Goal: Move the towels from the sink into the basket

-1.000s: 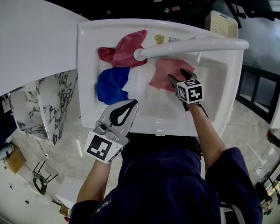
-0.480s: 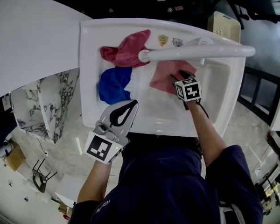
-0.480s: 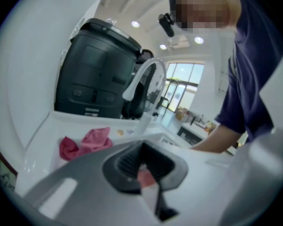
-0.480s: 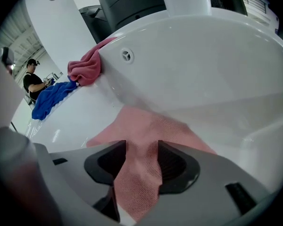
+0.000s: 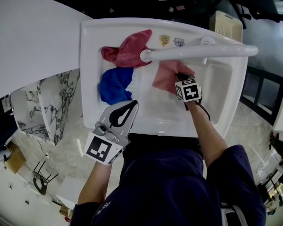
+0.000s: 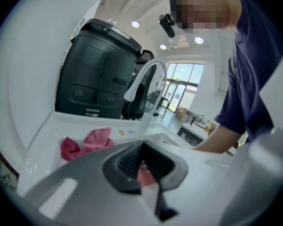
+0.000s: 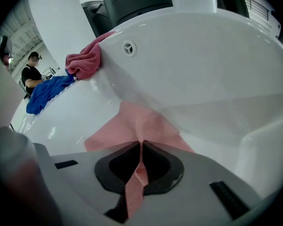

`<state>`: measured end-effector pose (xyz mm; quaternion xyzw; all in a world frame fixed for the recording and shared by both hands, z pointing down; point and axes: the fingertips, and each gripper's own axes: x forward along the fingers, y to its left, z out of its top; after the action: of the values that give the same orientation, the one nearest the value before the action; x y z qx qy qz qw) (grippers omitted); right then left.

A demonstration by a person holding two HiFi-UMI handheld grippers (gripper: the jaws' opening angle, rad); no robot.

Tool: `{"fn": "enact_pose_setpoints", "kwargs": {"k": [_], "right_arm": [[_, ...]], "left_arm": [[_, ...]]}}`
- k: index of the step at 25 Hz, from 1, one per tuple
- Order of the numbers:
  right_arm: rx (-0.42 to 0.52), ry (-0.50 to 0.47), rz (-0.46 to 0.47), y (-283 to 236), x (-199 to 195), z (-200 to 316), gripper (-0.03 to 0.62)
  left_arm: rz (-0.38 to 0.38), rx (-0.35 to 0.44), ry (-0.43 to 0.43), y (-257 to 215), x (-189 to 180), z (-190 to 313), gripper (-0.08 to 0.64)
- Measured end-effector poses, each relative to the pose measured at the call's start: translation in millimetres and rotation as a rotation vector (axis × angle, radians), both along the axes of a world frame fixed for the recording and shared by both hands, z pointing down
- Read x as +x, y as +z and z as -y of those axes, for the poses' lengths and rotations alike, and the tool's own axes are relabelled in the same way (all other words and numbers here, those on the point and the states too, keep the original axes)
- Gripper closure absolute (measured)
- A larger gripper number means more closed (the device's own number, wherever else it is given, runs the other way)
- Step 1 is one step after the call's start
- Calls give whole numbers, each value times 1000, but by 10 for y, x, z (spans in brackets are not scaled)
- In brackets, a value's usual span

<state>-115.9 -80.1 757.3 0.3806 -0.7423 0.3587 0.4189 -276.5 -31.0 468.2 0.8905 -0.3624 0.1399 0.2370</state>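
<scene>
Step in hand: first pick, as I judge it. All three towels lie in the sink [image 5: 155,129], none in the basket.
Right claw [image 7: 140,145]: jaws have just been closing and now pinch a thin ridge of the pale pink towel [image 5: 166,74]; a strip of cloth runs back between them.
Left claw [image 6: 142,145]: jaws together, nothing held that I can see, parked over the near rim at lower centre of the head view.
Pale pink towel: right of centre in the basin, mostly flat on the floor, just below the tap [image 5: 198,52].
Other towels: deep pink towel [image 5: 128,48] bunched at upper left of the basin, blue towel [image 5: 112,86] just below it, well apart from the right claw.
Basket: I take the cream perforated container [image 5: 225,25] at upper right, behind the sink, to be it.
How I'd do the lift: keep the right claw clamped and rise slowly, since the bite is only a narrow fold and could slip.
Watch: the tap bar crosses just above the claw in the head view, so I'd draw the cloth toward the near rim before swinging to upper right.
Check: see the trailing corner off the basin floor before travelling.
</scene>
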Motion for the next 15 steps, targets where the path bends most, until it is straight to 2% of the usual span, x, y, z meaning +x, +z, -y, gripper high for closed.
{"fn": "enact_pose_setpoints", "kwargs": {"k": [4, 15], "right_arm": [[40, 10, 18, -201, 12, 44, 577], [169, 56, 141, -1107, 73, 100, 580]], "left_arm": [[-9, 20, 11, -79, 19, 20, 557], [-47, 112, 52, -390, 179, 143, 557]]}}
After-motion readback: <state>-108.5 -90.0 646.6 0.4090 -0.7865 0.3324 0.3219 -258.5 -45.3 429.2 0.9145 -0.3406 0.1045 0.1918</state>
